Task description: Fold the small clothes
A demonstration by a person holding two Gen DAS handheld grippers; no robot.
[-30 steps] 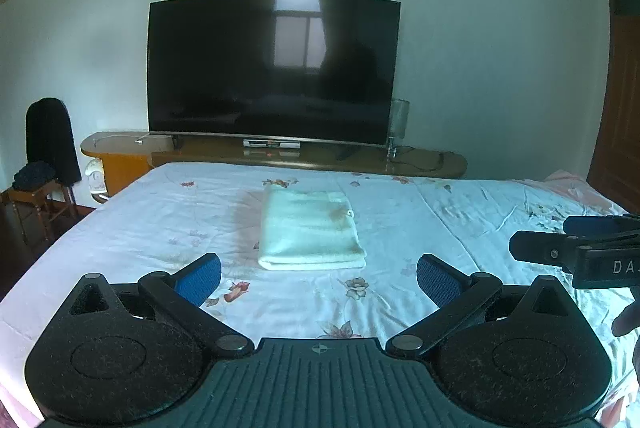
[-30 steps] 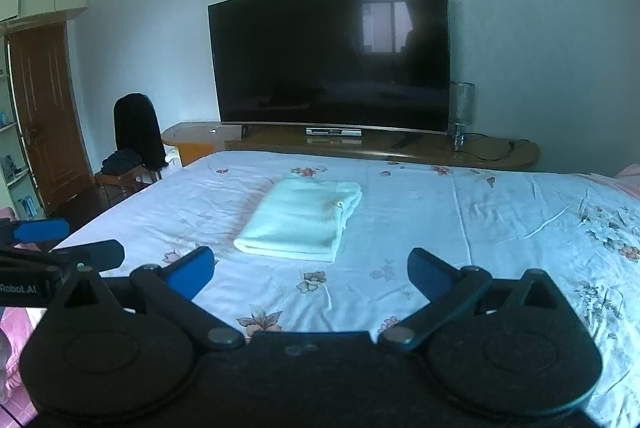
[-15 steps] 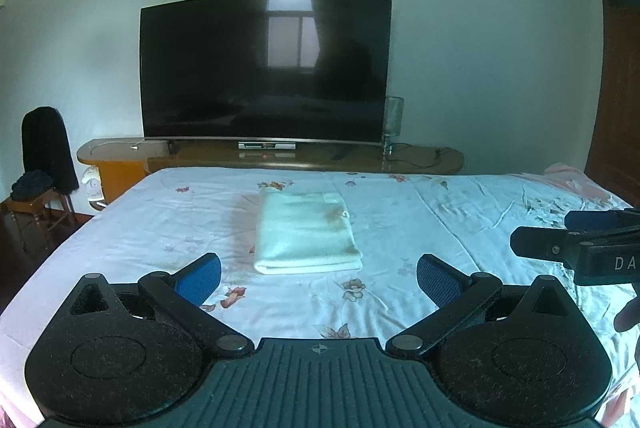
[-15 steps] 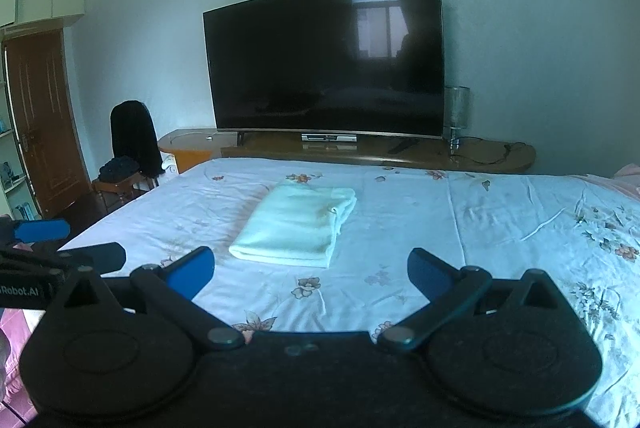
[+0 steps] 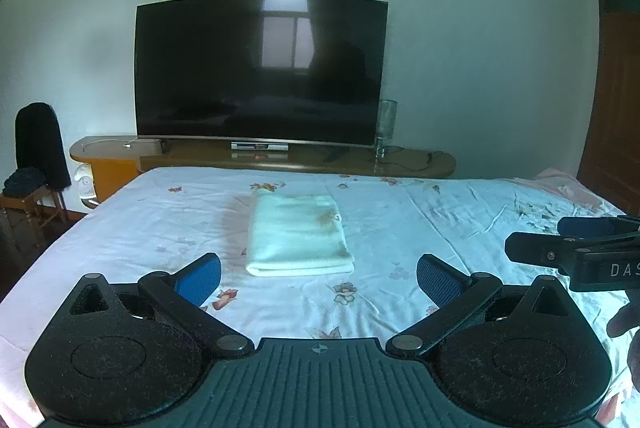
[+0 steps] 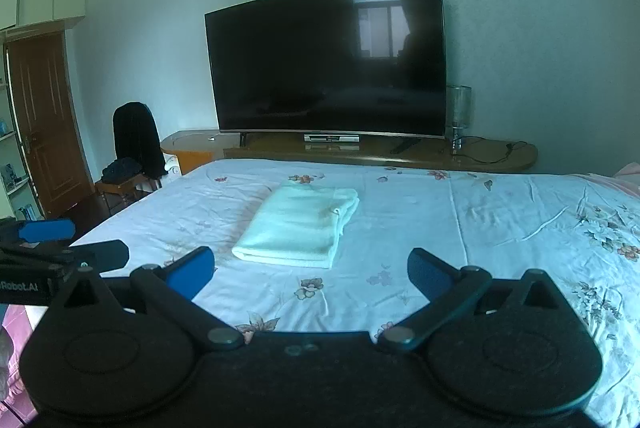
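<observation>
A pale green folded cloth [image 5: 298, 234] lies flat as a neat rectangle on the floral white bedsheet [image 5: 420, 228]. It also shows in the right wrist view [image 6: 300, 226]. My left gripper [image 5: 318, 278] is open and empty, held above the near part of the bed, short of the cloth. My right gripper [image 6: 310, 274] is open and empty, also short of the cloth. The right gripper's fingers show at the right edge of the left wrist view [image 5: 560, 252]. The left gripper's fingers show at the left edge of the right wrist view [image 6: 60, 244].
A large dark TV [image 5: 260, 67] stands on a low wooden shelf [image 5: 320, 161] beyond the bed's far edge. A glass lamp [image 5: 386, 127] stands on the shelf. A chair with dark clothes [image 5: 36, 163] is at the left. A wooden door [image 5: 616, 87] is at the right.
Both grippers have pulled back and tilted up a little; the cloth sits slightly farther and lower in view. The cloth itself has not moved. Both stay open.
</observation>
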